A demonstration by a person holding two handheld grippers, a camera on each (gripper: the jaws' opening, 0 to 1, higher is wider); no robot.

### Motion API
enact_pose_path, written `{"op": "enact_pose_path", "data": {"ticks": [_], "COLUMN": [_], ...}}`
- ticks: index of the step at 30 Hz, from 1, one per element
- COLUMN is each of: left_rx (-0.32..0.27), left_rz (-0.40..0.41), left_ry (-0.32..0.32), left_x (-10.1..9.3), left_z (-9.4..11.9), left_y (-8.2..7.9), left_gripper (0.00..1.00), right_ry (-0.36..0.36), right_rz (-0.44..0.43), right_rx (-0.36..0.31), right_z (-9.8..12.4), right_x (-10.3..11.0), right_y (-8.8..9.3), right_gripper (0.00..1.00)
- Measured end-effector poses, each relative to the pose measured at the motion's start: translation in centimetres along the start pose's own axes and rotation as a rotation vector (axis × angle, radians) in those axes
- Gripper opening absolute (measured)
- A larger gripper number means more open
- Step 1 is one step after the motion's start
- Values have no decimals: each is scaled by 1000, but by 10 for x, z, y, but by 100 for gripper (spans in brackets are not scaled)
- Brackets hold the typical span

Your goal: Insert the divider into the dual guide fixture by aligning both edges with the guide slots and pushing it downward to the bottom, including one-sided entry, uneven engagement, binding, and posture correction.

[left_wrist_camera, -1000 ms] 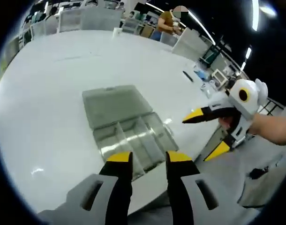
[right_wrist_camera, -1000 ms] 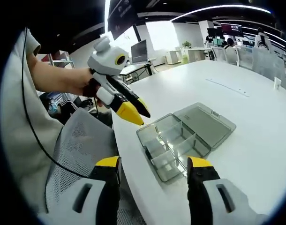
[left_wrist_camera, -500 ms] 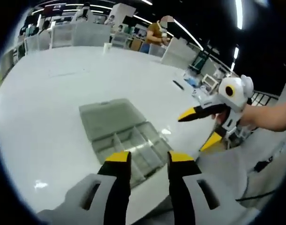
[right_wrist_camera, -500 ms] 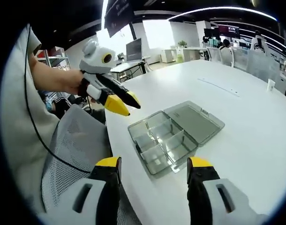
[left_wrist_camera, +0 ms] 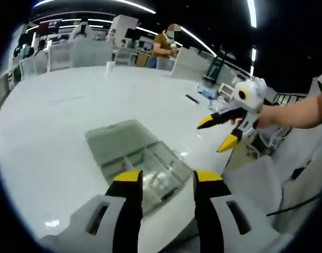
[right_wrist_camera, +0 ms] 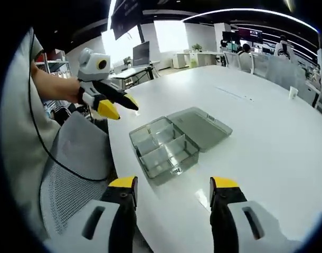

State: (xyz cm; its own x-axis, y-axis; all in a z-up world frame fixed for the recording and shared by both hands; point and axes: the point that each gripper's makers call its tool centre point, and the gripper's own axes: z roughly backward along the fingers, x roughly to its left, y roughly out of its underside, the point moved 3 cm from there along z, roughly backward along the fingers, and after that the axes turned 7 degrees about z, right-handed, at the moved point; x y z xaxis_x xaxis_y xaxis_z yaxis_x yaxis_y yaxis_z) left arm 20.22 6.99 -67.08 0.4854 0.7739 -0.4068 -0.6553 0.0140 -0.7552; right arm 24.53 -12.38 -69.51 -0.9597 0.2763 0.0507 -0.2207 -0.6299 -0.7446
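Both my grippers, left (left_wrist_camera: 162, 176) and right (right_wrist_camera: 173, 184), spread empty; clear compartment box (right_wrist_camera: 163, 146) mid-frame on white table (right_wrist_camera: 266, 137), mesh chair (right_wrist_camera: 71, 168) left.

Left gripper (left_wrist_camera: 163, 178): its two yellow-tipped jaws rise from the bottom centre of the left gripper view, parted and holding nothing; in the right gripper view it (right_wrist_camera: 117, 105) sits at upper left, held by a hand (right_wrist_camera: 76, 94) on a bare forearm, jaws pointing right and spread apart. Right gripper (right_wrist_camera: 174, 184): its jaws rise from the bottom centre of the right gripper view, set wide with nothing between them. In the left gripper view it (left_wrist_camera: 218, 133) appears at right of centre, gripped by a hand (left_wrist_camera: 266, 117), jaws splayed and pointing left.
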Motion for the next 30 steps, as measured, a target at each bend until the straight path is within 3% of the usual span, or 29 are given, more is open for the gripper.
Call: {"op": "enact_pose_path", "data": {"ticks": [10, 15, 30], "left_rx": [-34, -37, -41], "left_rz": [-66, -81, -107], "left_ry": [4, -1, -24], "left_x": [-6, -7, -7], "left_z": [5, 7, 12], "left_y": [-3, -3, -2], "left_gripper": [42, 43, 46], "right_ry": [46, 51, 76], "right_rz": [23, 67, 85], "right_rx": [57, 92, 163], "right_z": [13, 17, 35], "right_x": [-22, -32, -69], "right_y": [23, 34, 72], "right_gripper": [52, 53, 51]}}
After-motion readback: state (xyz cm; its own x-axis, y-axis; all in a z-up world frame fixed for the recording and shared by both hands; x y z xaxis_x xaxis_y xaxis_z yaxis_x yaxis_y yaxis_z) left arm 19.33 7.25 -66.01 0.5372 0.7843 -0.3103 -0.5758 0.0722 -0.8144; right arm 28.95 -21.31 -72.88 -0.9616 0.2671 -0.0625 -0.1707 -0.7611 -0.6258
